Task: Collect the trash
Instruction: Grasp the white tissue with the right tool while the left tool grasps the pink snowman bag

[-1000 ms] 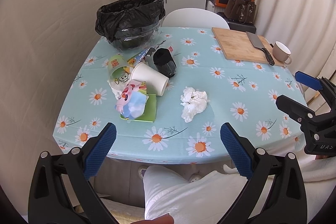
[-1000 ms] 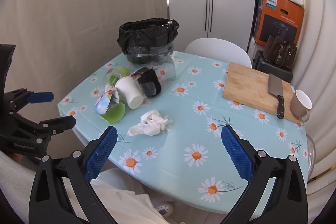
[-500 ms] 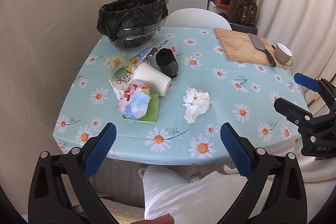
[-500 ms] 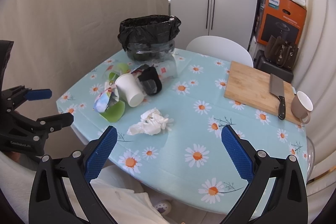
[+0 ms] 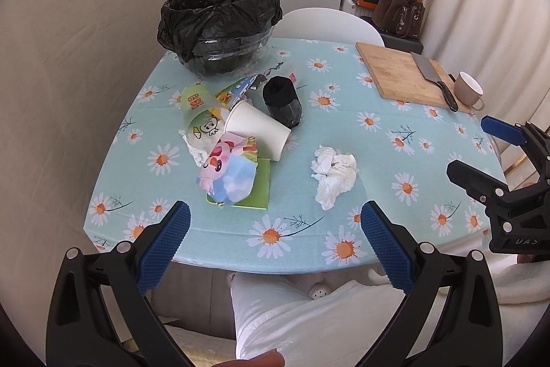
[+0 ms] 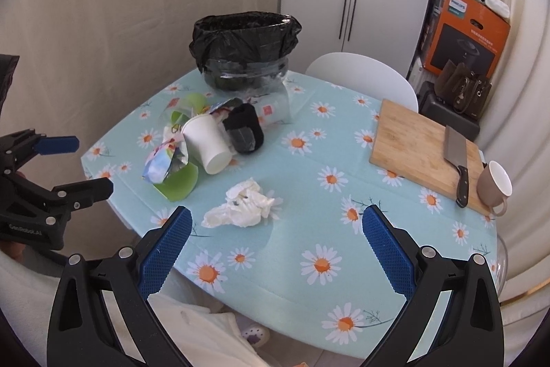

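Off the table's (image 5: 192, 250) near edge, left gripper (image 5: 275, 231) and right gripper (image 6: 273, 229) gape wide, empty.

Left gripper (image 5: 275, 226): two black plastic arms with open triangular cut-outs, silver screw heads along the joints, and blue cross-hatched pads (image 5: 164, 243) on the fingers. Right gripper (image 6: 275, 226) is the same build: black arms, silver screws, blue textured pads (image 6: 386, 251). Seen from the side at 3 o'clock in the left view, its body bears pale raised lettering; the left one's side, at 9 o'clock in the right view, reads "GenRobot.AI". White trousers (image 5: 309, 315) show at 6 o'clock.
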`<action>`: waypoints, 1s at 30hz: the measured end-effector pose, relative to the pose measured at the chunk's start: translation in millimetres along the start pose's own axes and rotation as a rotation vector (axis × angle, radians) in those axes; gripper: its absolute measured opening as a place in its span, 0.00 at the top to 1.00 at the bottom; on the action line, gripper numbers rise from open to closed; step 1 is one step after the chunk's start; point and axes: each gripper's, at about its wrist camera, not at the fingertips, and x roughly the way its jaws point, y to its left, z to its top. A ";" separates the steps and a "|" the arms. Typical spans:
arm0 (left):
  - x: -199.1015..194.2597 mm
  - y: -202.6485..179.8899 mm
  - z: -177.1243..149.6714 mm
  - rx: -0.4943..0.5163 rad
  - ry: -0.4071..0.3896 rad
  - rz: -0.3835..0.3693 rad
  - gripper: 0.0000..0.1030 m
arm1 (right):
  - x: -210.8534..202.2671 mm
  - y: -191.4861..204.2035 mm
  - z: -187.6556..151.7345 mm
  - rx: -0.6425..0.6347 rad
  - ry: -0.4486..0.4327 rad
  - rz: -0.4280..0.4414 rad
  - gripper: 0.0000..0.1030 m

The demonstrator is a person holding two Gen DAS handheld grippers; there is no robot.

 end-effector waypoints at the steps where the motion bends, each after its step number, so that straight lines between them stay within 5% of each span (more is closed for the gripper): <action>1: 2.0 1.9 1.8 0.003 0.005 -0.007 0.06 | 2.8 1.2 2.0 -0.002 0.006 0.000 0.08; 15: 45.7 41.7 21.8 0.016 0.111 -0.058 0.06 | 47.1 4.1 22.4 0.083 0.107 0.030 0.08; 30: 107.1 66.3 36.4 0.157 0.224 -0.149 0.06 | 102.6 16.1 29.5 0.142 0.238 0.054 0.08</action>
